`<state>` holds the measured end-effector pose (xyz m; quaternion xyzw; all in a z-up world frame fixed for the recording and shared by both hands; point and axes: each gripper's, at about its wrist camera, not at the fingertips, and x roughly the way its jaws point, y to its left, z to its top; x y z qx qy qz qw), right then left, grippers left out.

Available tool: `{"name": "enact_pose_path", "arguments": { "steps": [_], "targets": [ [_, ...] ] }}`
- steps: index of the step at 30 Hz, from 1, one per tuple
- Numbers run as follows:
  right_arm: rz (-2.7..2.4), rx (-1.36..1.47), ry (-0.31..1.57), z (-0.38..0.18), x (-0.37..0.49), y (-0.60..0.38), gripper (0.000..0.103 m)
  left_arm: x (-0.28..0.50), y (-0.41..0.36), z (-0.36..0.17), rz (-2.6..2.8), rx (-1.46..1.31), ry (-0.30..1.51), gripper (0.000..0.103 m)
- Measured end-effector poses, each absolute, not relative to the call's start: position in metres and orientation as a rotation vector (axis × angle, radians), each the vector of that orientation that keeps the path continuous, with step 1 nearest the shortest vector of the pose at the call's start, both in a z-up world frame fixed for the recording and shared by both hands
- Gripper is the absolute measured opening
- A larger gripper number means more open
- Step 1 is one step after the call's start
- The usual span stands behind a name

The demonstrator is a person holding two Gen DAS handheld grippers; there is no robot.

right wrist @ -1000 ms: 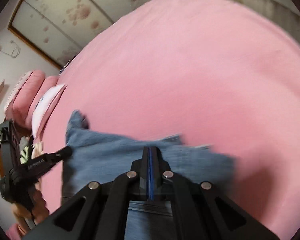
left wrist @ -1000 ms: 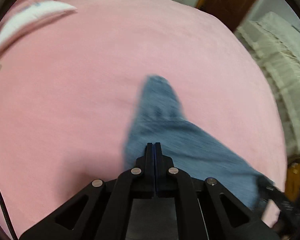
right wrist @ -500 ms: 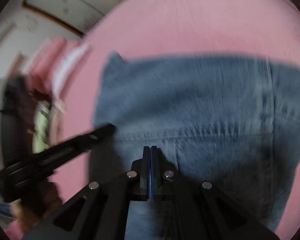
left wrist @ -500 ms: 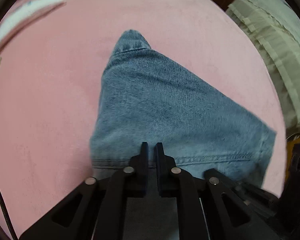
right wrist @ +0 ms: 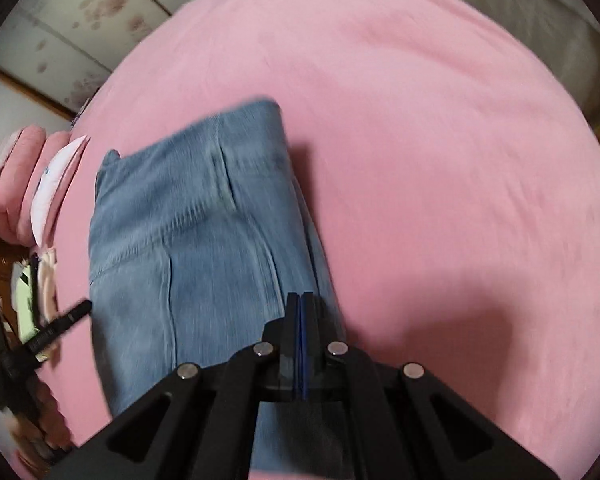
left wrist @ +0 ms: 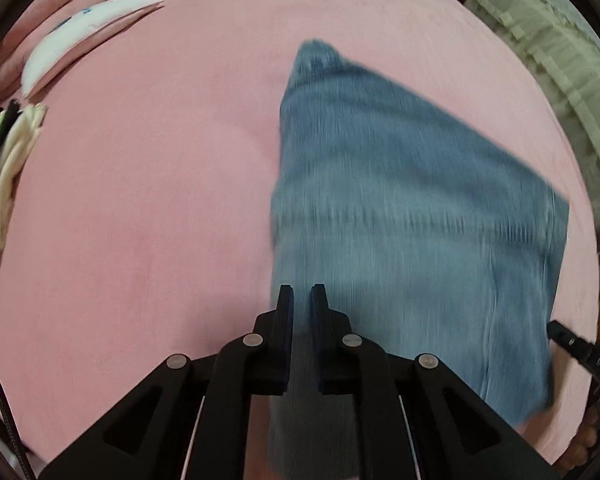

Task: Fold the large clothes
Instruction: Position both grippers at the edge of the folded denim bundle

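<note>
The folded blue jeans [left wrist: 400,208] lie on the pink bed [left wrist: 140,200]. My left gripper [left wrist: 301,296] sits over their near left edge with a narrow gap between its fingers, and the denim runs under them. In the right wrist view the jeans [right wrist: 188,240] stretch away to the left. My right gripper [right wrist: 301,300] is shut over their near right edge; whether cloth is pinched between its pads is hidden. The right gripper's tip [left wrist: 572,346] shows at the jeans' right side, and the left gripper's tip [right wrist: 56,328] shows at their left side.
Pink pillows and a white cushion [left wrist: 80,48] lie at the head of the bed. A cream cloth [left wrist: 8,168] lies at the left edge. A beige ruffled bedspread [left wrist: 548,60] is beyond the right edge. A wardrobe with a flower pattern [right wrist: 80,20] stands behind.
Both grippers carried the jeans' end forward and laid it down as a fold. The left gripper's fingers have parted a little. Both grippers have since pulled back toward the near edge.
</note>
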<state>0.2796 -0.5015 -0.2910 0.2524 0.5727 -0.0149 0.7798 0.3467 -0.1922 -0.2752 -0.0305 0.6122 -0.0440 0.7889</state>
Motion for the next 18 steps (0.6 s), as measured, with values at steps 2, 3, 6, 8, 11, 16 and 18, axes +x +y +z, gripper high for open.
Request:
{"name": "enact_pose_path", "arguments": {
  "steps": [2,3,6,8,11,16,18],
  "targets": [
    [-0.049,0.559,1.276,-0.287,0.261,-0.499,0.003,0.32,-0.194,-0.273,-0.079,-0.028,1.352,0.013],
    [-0.06,0.554,1.289,-0.287,0.252,-0.495,0.003,0.309,-0.19,-0.271,-0.072,-0.018,1.363,0.014],
    [-0.106,0.503,1.336,-0.275,0.233,-0.476,0.003,0.276,-0.179,-0.262,-0.078,-0.02,1.424,0.031],
    [-0.121,0.454,1.363,-0.269,0.23,-0.46,0.003,0.265,-0.177,-0.26,-0.096,-0.062,1.494,0.039],
    [-0.078,0.389,1.406,-0.257,0.223,-0.442,0.006,0.254,-0.188,-0.252,-0.116,-0.051,1.532,0.055],
    [-0.023,0.276,1.442,-0.244,0.223,-0.409,0.026,0.246,-0.205,-0.227,-0.145,0.04,1.484,0.074],
    [-0.022,0.249,1.43,-0.239,0.223,-0.402,0.039,0.249,-0.21,-0.214,-0.146,0.064,1.466,0.075]
  ]
}}
